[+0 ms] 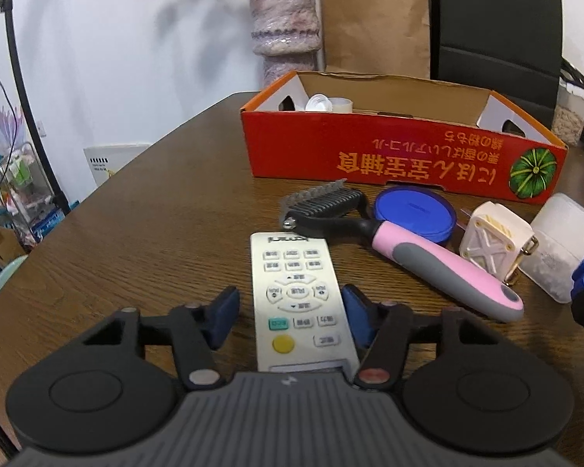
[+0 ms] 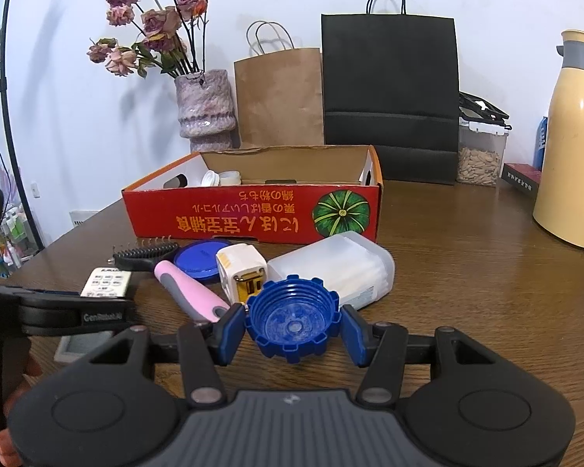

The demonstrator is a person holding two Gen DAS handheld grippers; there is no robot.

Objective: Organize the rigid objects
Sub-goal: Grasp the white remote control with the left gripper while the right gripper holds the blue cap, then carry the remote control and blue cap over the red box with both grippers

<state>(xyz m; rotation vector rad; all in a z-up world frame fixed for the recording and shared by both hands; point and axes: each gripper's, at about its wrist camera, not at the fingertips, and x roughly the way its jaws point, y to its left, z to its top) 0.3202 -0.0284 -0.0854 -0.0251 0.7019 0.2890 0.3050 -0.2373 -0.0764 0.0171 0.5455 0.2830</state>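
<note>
A white remote control point(image 1: 298, 303) lies on the wooden table between the pads of my left gripper point(image 1: 290, 319), which is open; the right pad is close to its edge and the left pad stands apart. A blue ridged cap point(image 2: 292, 317) sits between the pads of my right gripper point(image 2: 292, 330); the left pad touches it and the right pad is a little off. A pink-handled pet comb point(image 1: 408, 253), a blue round lid point(image 1: 414, 210), a white plug adapter point(image 1: 494, 241) and a clear plastic box point(image 2: 335, 268) lie before the red cardboard box point(image 1: 389, 151).
The red box point(image 2: 253, 214) holds a few white items at its left end. Behind it stand a vase with dried flowers point(image 2: 206, 105), a brown paper bag point(image 2: 278, 97) and a black bag point(image 2: 389, 89). A yellow thermos point(image 2: 576, 148) stands at the right.
</note>
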